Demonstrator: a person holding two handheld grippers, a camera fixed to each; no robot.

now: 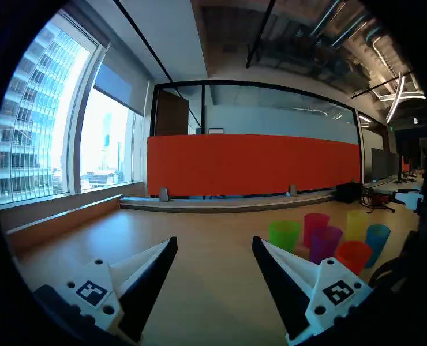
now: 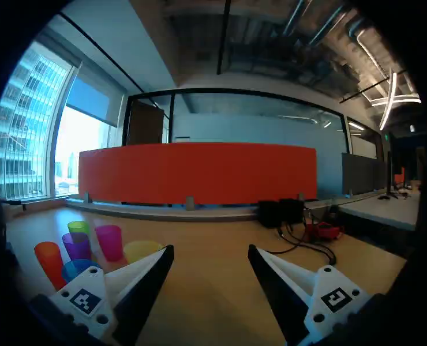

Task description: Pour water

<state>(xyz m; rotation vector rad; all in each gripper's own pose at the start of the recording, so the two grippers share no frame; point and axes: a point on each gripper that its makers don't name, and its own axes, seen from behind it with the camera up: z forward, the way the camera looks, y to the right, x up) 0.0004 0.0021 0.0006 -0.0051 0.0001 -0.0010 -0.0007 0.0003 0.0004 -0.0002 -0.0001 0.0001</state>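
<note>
Several coloured plastic cups stand in a cluster on the wooden table (image 1: 213, 288). In the left gripper view they sit to the right of my left gripper (image 1: 214, 239): a green cup (image 1: 284, 233), a purple cup (image 1: 325, 242) and an orange cup (image 1: 352, 255) among them. My left gripper is open and holds nothing. In the right gripper view the same cluster lies at the lower left, with the orange cup (image 2: 49, 262), purple cup (image 2: 77, 245) and a magenta cup (image 2: 109, 242). My right gripper (image 2: 210, 248) is open and holds nothing, just right of the cups.
An orange partition (image 1: 248, 164) runs along the table's far edge. Black boxes and cables (image 2: 294, 222) lie at the back right of the table in the right gripper view. Tall windows (image 1: 34, 144) line the left side.
</note>
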